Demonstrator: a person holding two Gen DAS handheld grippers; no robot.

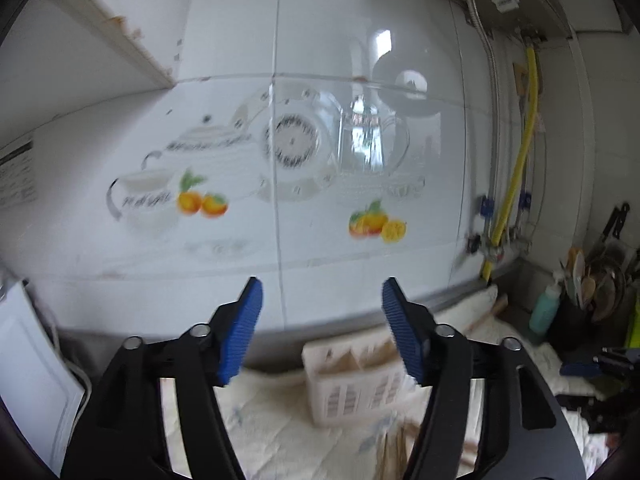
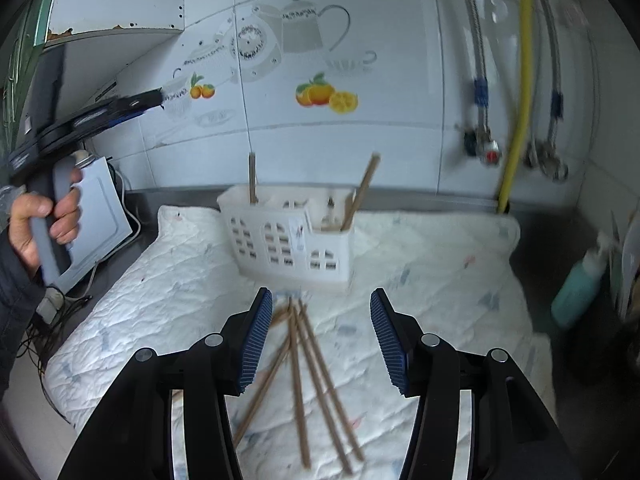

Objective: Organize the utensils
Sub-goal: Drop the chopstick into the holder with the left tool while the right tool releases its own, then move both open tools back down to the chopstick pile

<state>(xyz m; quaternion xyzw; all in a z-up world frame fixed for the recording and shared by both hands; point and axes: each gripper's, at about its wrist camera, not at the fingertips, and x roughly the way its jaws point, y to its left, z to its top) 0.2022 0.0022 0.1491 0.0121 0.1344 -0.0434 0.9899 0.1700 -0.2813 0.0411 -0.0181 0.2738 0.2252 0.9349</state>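
A white perforated utensil basket (image 2: 288,240) stands on a white quilted mat (image 2: 420,272) by the tiled wall, with two brown chopsticks (image 2: 362,192) upright in it. Several brown chopsticks (image 2: 298,372) lie loose on the mat in front of it. My right gripper (image 2: 321,340) is open and empty just above the loose chopsticks. My left gripper (image 1: 322,328) is open and empty, raised high and facing the wall; it also shows at the left of the right wrist view (image 2: 132,106). The basket shows low in the left wrist view (image 1: 356,384).
A white board (image 2: 100,216) leans at the left with cables beside it. A teal bottle (image 2: 580,284) stands at the right, next to a dark holder of utensils (image 1: 588,288). A yellow hose (image 2: 518,80) and metal pipes run down the wall.
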